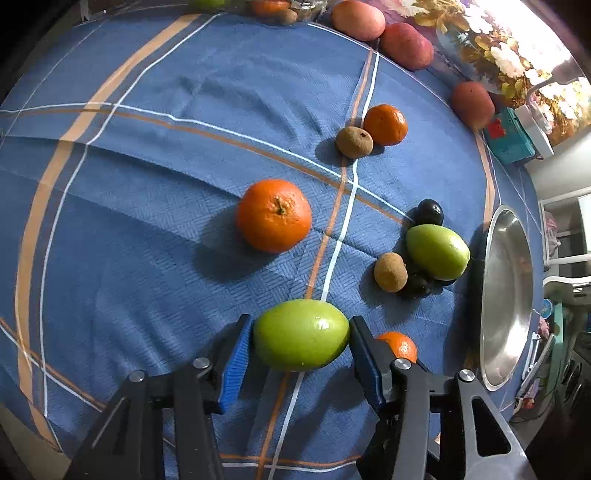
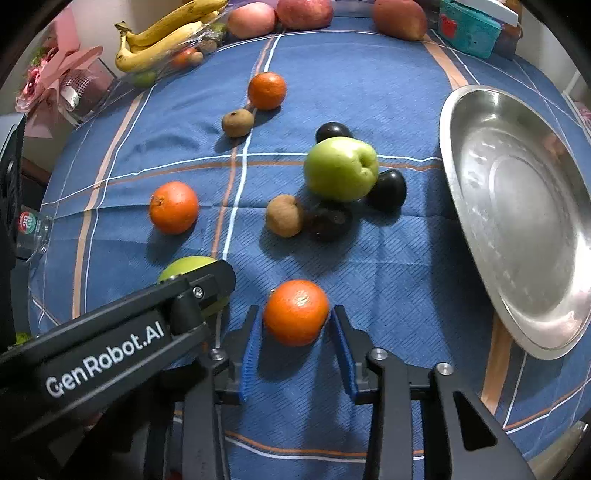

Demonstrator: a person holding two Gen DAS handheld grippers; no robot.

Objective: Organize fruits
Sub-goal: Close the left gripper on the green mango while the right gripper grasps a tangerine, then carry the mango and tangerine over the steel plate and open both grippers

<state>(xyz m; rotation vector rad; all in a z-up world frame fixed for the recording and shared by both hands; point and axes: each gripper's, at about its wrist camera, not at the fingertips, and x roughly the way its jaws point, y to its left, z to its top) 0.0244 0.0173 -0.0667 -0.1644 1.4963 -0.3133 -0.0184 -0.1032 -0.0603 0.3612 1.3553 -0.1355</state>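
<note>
My left gripper (image 1: 300, 334) is shut on a green apple (image 1: 301, 334), both blue pads touching its sides, low over the blue checked cloth. My right gripper (image 2: 295, 325) is shut on an orange tangerine (image 2: 295, 312), which also shows in the left wrist view (image 1: 400, 345). The left gripper body (image 2: 110, 332) and its apple (image 2: 184, 266) show at the lower left of the right wrist view. A steel plate (image 2: 476, 155) lies empty at the right; it also shows in the left wrist view (image 1: 491, 280).
On the cloth lie a second green apple (image 2: 340, 168), dark plums (image 2: 388, 190), brown kiwis (image 2: 284, 215), and two more tangerines (image 2: 173, 206). Red apples (image 2: 303, 13), bananas (image 2: 166, 37) and a teal box (image 2: 469, 27) line the far edge.
</note>
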